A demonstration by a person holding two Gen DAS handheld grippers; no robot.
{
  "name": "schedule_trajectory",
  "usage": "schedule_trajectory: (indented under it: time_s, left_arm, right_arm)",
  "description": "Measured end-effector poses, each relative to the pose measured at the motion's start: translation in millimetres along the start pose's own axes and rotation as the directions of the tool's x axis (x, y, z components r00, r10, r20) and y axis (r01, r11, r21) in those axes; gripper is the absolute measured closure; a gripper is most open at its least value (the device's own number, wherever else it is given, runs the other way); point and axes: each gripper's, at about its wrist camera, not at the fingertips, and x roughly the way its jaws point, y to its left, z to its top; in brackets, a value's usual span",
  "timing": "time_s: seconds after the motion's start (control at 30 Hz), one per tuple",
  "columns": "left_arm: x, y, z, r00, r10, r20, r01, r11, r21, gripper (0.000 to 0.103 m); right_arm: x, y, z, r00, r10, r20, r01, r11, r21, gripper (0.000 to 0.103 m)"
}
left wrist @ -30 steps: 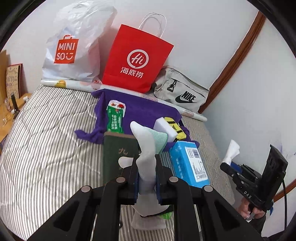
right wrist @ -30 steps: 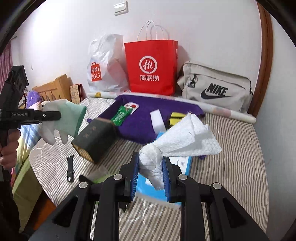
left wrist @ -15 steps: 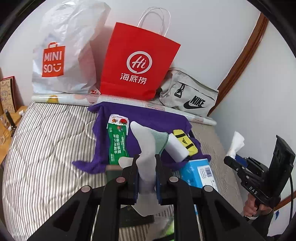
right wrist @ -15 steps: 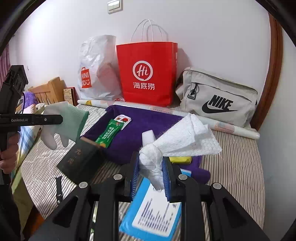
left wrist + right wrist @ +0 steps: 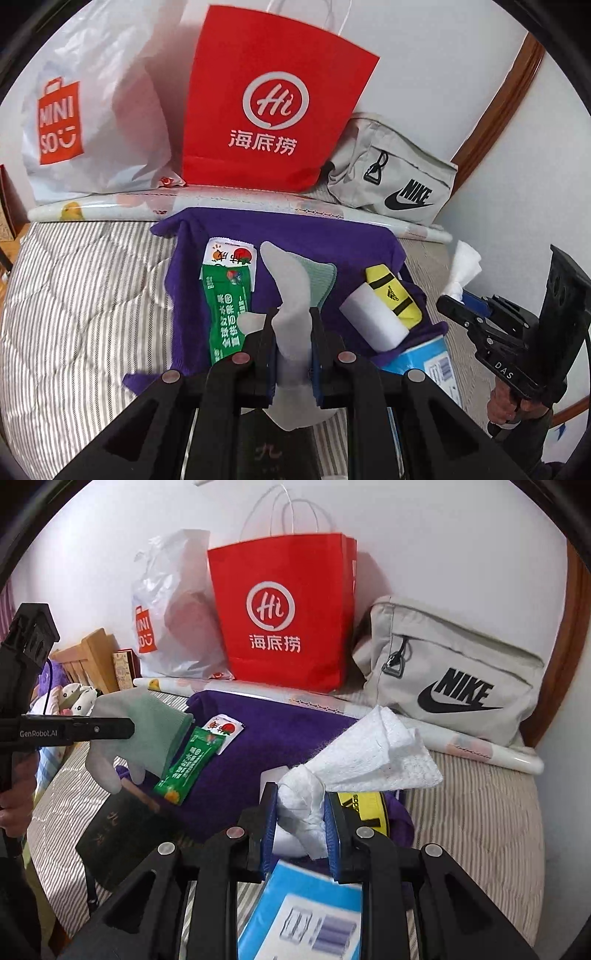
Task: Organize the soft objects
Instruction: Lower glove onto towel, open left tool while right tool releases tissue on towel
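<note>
- The left tongs (image 5: 293, 343) are pressed together on a white glove (image 5: 291, 295) with a pale green cuff, which stands up out of the jaws above the purple towel (image 5: 314, 236).
- The right tongs (image 5: 300, 825) are pinching a crumpled white paper towel (image 5: 369, 753), whose loose end fans up and to the right.
- Just beyond the left tongs, on the purple towel, lies a green sachet (image 5: 227, 295); to the right lie a white roll (image 5: 373, 321) and a yellow Adidas band (image 5: 393, 295), touching each other.
- Under and near the right tongs sits a blue box (image 5: 306, 915) with a barcode label, blurred; it overlaps the near edge of the towel.
- A dark book (image 5: 118, 834) with gold characters lies on the striped bed (image 5: 74, 295), near left of the towel.
- At the far edge a rolled printed sheet (image 5: 110, 203) runs along the bed in front of the bags.
- Against the wall stand a white Miniso plastic bag (image 5: 92, 110), a red Haidilao paper bag (image 5: 273, 103) and a grey Nike pouch (image 5: 454, 679), left to right.
- In the right wrist view, a wooden headboard (image 5: 88, 661) and a plush toy (image 5: 75, 698) show at far left, behind the left tongs.
</note>
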Motion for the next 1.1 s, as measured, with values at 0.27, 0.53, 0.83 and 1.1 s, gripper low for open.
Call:
schedule_trajectory:
  time_s: [0.27,0.53,0.83,1.1]
  left_arm:
    - [36,0,15,0.998,0.021,-0.054,-0.02,1.0,0.017,0.089]
    - [67,7,23,0.995,0.013,-0.102,-0.013,1.0,0.002,0.089]
    - [92,7,25,0.99,0.018,-0.137,-0.015,1.0,0.021,0.088]
    - [99,4,28,0.988,0.028,-0.149,-0.022,0.999,0.042,0.088]
  right_arm:
    - [37,-6,7,0.998,0.015,-0.055,-0.015,1.0,0.0,0.079]
    - [65,-10,10,0.995,0.029,-0.095,-0.029,1.0,0.0,0.079]
    - [92,-11,11,0.986,0.045,-0.161,-0.047,0.999,-0.01,0.079]
    - [102,-15,13,0.981,0.054,-0.187,-0.053,0.999,0.009,0.079]
